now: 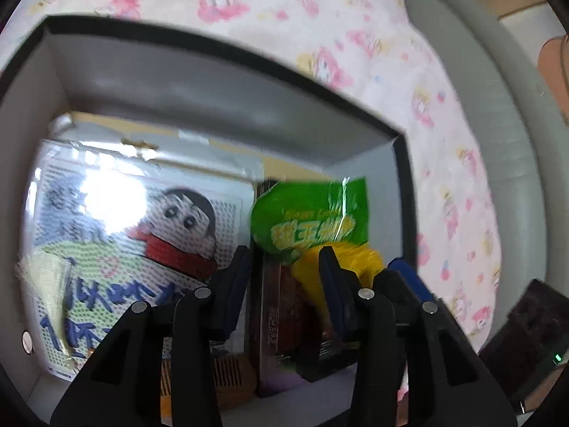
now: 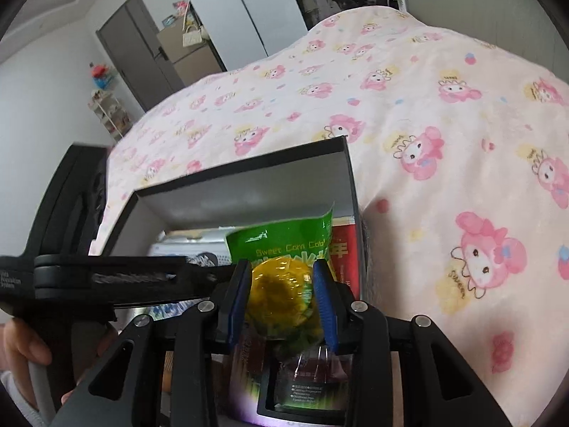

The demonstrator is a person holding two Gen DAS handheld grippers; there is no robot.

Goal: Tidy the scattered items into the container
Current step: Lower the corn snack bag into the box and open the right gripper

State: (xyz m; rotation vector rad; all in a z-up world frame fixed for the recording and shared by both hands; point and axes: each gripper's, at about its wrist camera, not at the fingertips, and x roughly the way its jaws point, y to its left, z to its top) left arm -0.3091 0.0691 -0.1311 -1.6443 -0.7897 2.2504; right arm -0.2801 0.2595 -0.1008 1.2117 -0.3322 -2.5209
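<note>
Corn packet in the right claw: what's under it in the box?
Under the corn packet, held by the right claw, a dark carton shows; a red carton stands behind. The box floor is covered.

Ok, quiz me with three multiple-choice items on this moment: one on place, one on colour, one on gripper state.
1. Where is the corn pack?
A. On the blanket
B. Over the open box, in the right hand-held gripper
C. On the floor

2. What colour is the top of the pack?
A. Green
B. Blue
C. Black

3. How does the left hand-held gripper stand?
A. Shut on the pack
B. Shut on a comb
C. Open, holding nothing

Answers:
1 B: the right hand-held gripper pads clamp it above the box.
2 A: green wrapper with yellow corn below.
3 C: its fingers stand apart with nothing between them; the pack sits beyond them.
</note>
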